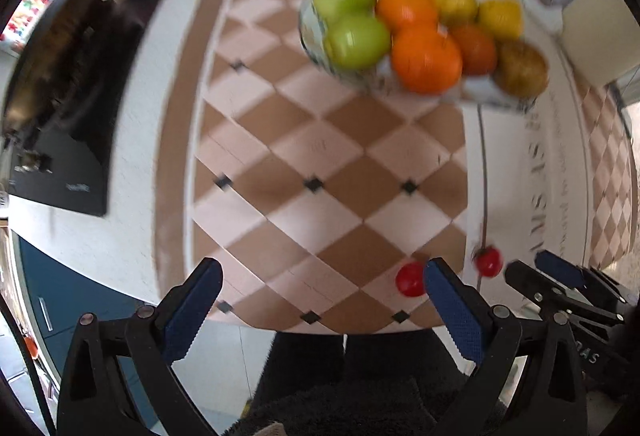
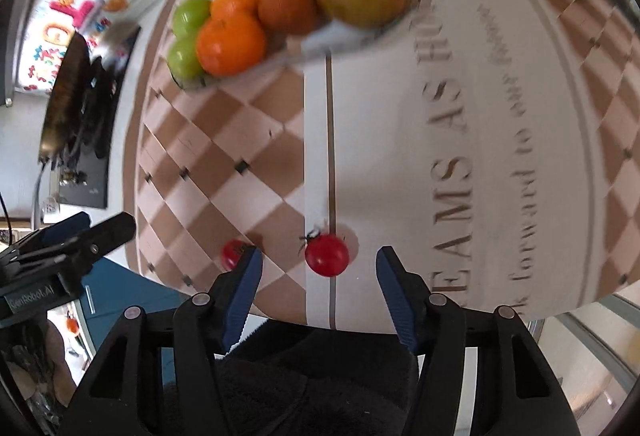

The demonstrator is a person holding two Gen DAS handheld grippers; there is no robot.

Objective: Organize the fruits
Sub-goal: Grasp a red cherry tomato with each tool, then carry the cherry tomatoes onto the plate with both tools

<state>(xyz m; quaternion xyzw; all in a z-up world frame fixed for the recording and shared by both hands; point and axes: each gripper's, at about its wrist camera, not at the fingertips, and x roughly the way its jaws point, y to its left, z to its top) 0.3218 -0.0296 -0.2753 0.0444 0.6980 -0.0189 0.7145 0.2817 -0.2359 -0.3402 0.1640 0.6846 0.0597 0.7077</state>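
1. Left gripper [image 1: 322,300]: blue-padded fingers spread wide, nothing btwn them; small red cherry tomato [image 1: 410,278] sits just beside its right finger, on the desk w/ checked brown-and-cream cloth [image 1: 304,163].
2. Right gripper [image 2: 319,278]: fingers apart, not touching anything; second red cherry tomato w/ stem [image 2: 327,254] lies btwn the tips, on the cloth.
3. Glass dish [image 2: 360,35] at far side holds green apples [image 1: 348,19], oranges [image 1: 424,59], yellow and brownish fruit; views blurred.

fruit bowl [image 2: 372,31]: far on tablecloth [image 2: 400,155] | two small tomatoes [image 2: 327,255]: near edge, apart
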